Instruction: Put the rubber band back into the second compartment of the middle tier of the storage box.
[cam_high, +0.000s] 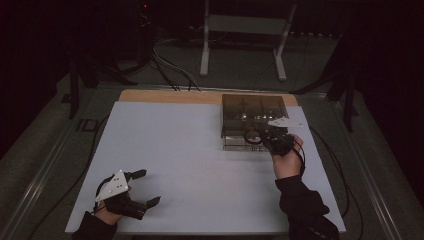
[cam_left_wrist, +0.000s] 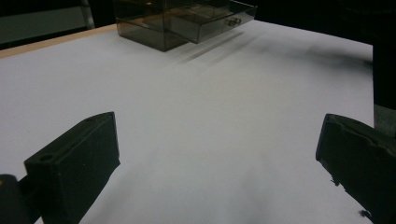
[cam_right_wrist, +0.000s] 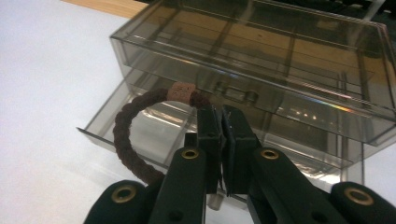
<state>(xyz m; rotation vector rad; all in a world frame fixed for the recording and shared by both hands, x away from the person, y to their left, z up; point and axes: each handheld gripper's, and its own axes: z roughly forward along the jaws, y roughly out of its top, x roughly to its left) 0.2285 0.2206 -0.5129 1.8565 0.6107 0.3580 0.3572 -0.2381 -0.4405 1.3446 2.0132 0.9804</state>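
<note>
A smoked clear drawer box stands at the far right of the white board. Its lower drawer is pulled out toward me. My right gripper is shut on a dark brown braided ring with a tan band, and the loop hangs to the left over the open drawer. From above, the right gripper and the ring sit at the drawer's front. My left gripper rests open at the near left corner with nothing between its fingers. The box lies far ahead of the left gripper.
The board lies on a wooden table whose edge shows at the back. Cables and a grey metal stand are on the floor beyond. A cable trails along the board's right side.
</note>
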